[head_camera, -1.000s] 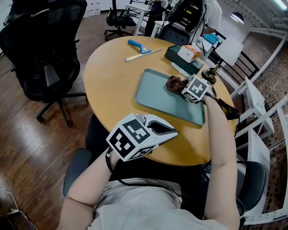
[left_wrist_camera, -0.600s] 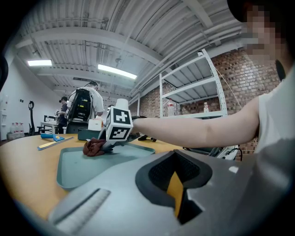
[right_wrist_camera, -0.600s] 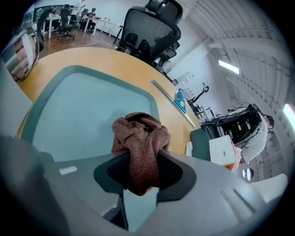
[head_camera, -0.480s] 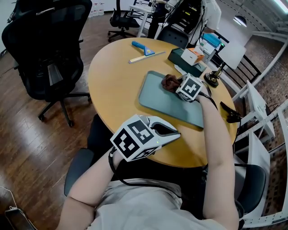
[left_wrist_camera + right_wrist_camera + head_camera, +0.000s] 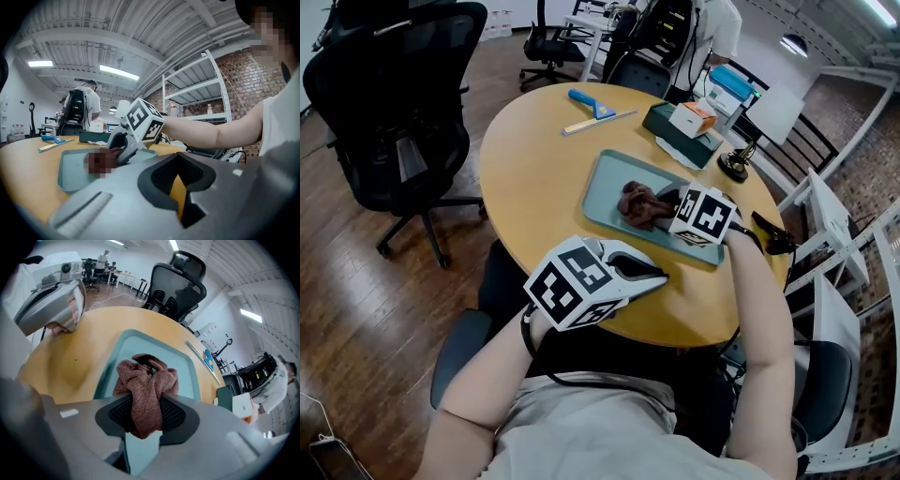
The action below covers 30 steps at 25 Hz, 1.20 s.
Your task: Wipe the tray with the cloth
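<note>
My left gripper (image 5: 656, 275) hangs over the near edge of the table (image 5: 534, 159), well short of the work. Its jaws are pressed together on nothing. I judge it is parked there so the wipe has the whole tray (image 5: 609, 183) to itself.

Ahead and to the right of those jaws the tray lies flat on the table. The cloth (image 5: 639, 204) sits bunched near the tray's middle, and my right gripper (image 5: 673, 208) pinches it. A fold runs back between the two jaws, and the loose wad bulges out past the tips onto the tray floor. Held by a fold like this, the wad should drag and spread under light pressure while the jaws themselves stay off the floor.

Straight ahead of the right jaws, bare tray floor runs to the end rim, with open table beyond it, so that way I have the most room. The raised rim will catch the cloth on every side, so corners call for short strokes.

To the right of these jaws, past the long rim, stands a box (image 5: 693, 118) near the tray, with a scraper (image 5: 586, 97) farther off. Sweeps that way should stop at the rim.
</note>
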Each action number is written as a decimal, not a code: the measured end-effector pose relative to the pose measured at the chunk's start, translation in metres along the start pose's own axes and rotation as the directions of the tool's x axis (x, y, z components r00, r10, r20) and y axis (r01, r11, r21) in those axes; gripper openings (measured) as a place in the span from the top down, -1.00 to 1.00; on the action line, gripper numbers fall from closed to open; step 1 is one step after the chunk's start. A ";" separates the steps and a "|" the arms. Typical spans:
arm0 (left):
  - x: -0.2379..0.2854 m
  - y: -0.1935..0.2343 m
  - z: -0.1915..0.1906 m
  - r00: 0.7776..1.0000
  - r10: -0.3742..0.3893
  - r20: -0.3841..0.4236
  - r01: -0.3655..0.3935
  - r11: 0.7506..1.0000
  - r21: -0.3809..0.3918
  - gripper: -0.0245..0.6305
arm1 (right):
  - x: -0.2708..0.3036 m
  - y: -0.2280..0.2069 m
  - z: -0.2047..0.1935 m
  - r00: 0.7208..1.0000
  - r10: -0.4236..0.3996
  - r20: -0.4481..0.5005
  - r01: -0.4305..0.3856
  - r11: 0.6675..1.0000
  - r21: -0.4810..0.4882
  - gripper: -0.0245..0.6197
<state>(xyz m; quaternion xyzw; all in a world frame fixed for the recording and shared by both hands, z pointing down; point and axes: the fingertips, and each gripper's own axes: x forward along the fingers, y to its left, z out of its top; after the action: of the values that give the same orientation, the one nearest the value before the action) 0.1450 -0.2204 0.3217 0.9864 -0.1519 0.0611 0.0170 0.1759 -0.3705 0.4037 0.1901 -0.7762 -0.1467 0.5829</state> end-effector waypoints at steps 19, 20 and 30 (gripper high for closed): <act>0.002 0.000 0.001 1.000 0.002 -0.002 -0.002 1.000 0.001 0.92 | -0.004 0.027 0.037 0.997 0.060 0.047 -0.053 0.991 -0.126 0.50; 0.002 0.000 0.001 1.000 0.002 -0.003 -0.002 1.000 0.001 0.92 | -0.002 0.024 0.039 0.996 0.061 0.057 -0.054 0.991 -0.119 0.50; 0.001 0.000 0.000 1.000 0.003 -0.005 -0.003 1.000 0.005 0.92 | 0.032 -0.043 0.029 0.999 -0.047 0.011 0.047 0.999 -0.003 0.50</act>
<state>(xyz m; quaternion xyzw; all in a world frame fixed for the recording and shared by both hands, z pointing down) 0.1461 -0.2206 0.3217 0.9860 -0.1531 0.0638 0.0150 0.1458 -0.4230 0.4039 0.2064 -0.7746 -0.1626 0.5753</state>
